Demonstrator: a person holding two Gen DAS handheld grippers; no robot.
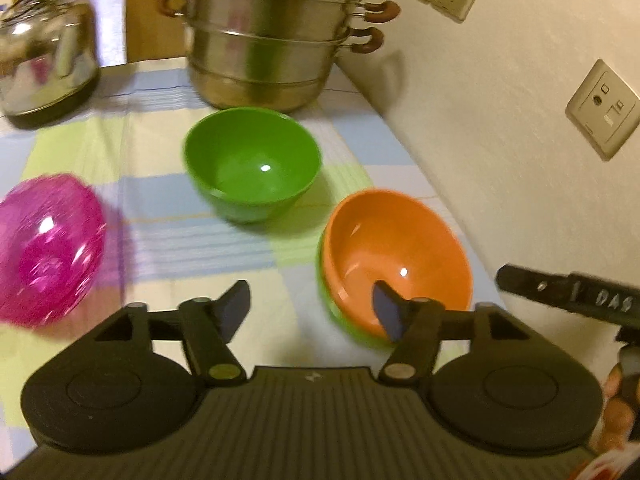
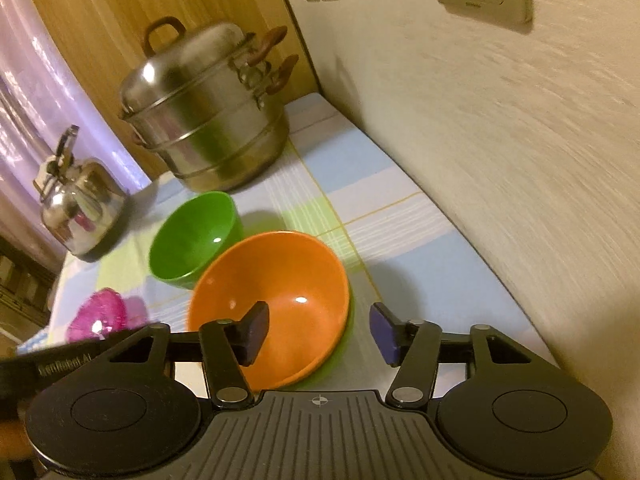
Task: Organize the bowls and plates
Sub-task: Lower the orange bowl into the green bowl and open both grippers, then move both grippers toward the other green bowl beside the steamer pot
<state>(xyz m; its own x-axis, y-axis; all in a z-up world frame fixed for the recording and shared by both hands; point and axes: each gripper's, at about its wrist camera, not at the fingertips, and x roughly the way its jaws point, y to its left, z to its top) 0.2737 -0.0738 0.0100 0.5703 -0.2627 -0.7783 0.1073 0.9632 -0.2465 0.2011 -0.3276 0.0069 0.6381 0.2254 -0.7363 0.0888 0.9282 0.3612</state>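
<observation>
Left tongs [image 1: 312,310]: spread wide, gripping nothing, hovering above the tabletop [image 1: 168,216] with bare cloth between the pads; right pad overlaps the near rim of the orange bowl [image 1: 396,256] in view, contact not determinable. Right tongs [image 2: 318,334]: spread, gripping nothing, left pad over the orange bowl [image 2: 276,292], right pad over bare cloth beside it.

Orange bowl: nested in a green one whose rim [image 1: 340,320] shows beneath, near the wall-side edge. Green bowl [image 1: 252,160]: upright, alone, mid-tabletop, just behind the orange stack, a narrow cloth gap between. Pink bowl [image 1: 48,248]: far left, well apart. Steamer pot [image 1: 276,40]: at the back, close behind the green bowl. Kettle [image 1: 44,60]: back left corner. Wall [image 1: 500,128]: tight along the right edge; open cloth strip beside the stack.
</observation>
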